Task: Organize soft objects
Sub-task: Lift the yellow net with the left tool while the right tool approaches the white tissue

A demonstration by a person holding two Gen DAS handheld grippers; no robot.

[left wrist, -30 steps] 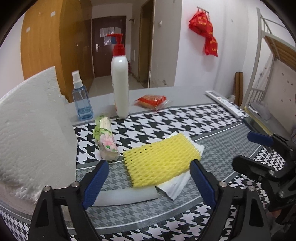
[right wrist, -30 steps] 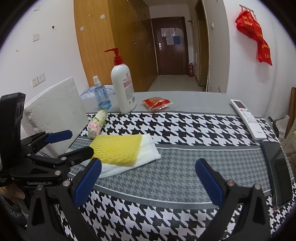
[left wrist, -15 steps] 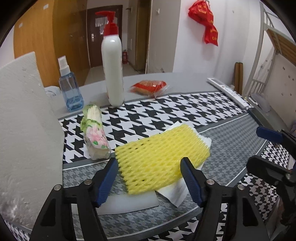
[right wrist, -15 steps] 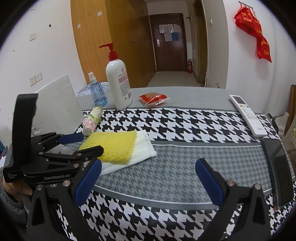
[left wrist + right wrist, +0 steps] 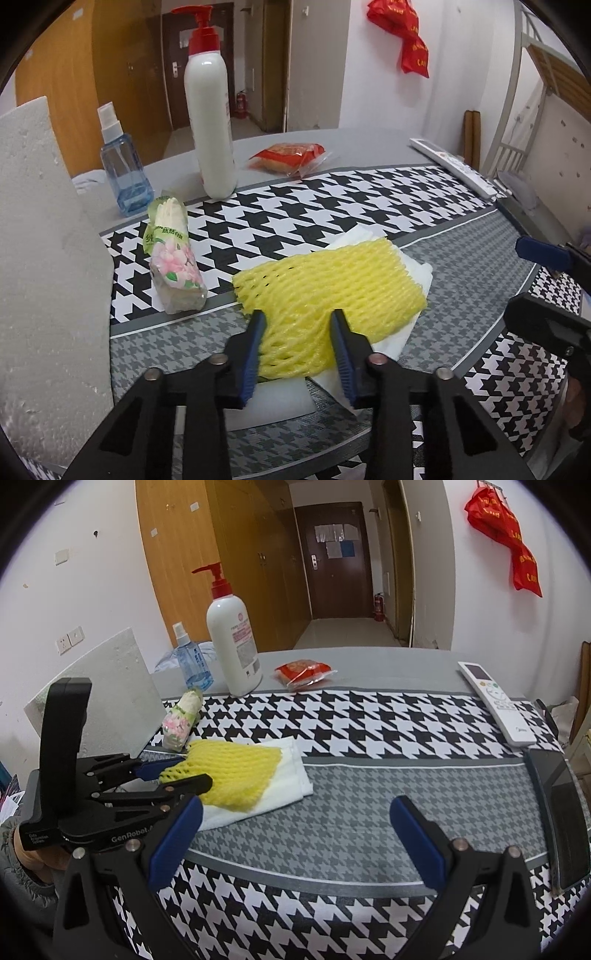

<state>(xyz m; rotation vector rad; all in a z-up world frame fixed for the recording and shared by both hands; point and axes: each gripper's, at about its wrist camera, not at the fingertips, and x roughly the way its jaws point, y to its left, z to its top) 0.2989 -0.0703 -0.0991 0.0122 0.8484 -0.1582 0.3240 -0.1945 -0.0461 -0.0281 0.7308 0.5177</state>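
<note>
- The table (image 5: 369, 657), under its houndstooth cloth (image 5: 369, 720), filled the lower half of both views; a white foam board (image 5: 40, 258) stood along the left edge of the left wrist view.
- The yellow foam net (image 5: 332, 280) lay at centre frame on a folded white cloth (image 5: 291, 775), with a thin white foam sheet (image 5: 273, 402) under their near end.
- The left gripper (image 5: 297, 343) had its two blue pads pressed in on the near edge of the net, which bunched between them; it seemed a grasp just made, with no lift to be seen.
- The right gripper (image 5: 295, 827) hung wide open over bare cloth at lower centre of its own view, holding nothing.
- A floral tissue pack (image 5: 173, 258) lay left of the net; a lotion bottle (image 5: 210, 122) and a spray bottle (image 5: 123, 166) stood at upper left.
- Judgement: the step in hand was picking up the net. The next move probably called for a gentle, straight lift so the cloth beneath stayed put, the free gripper pinning it if it dragged.
</note>
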